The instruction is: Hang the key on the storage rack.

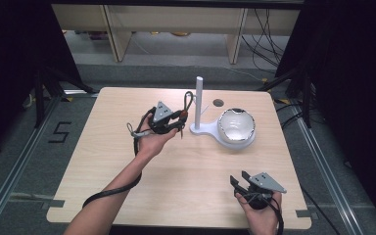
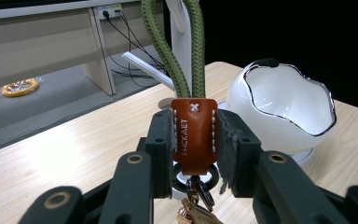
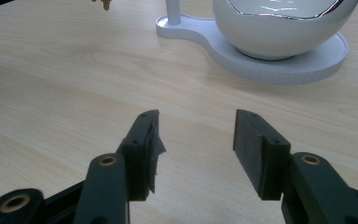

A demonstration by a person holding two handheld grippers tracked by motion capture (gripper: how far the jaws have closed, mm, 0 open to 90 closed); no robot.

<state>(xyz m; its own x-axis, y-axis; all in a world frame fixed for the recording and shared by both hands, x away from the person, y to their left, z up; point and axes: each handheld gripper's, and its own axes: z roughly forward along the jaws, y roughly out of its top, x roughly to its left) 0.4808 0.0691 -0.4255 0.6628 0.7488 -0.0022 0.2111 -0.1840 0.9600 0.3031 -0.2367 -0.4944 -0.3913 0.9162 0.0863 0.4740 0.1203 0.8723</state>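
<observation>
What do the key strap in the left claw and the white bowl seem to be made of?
Key strap: brown tab looks like smooth leather, with white stitching and a stamped word; its green loop is braided cord. White bowl: glossy, probably glazed ceramic, possibly plastic, with a wavy dark-lined rim and bright reflections.

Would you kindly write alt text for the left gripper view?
The left gripper clamps a brown leather keychain tab whose green cord loop rises upward. Behind stands a white bowl on a wooden table.
</observation>
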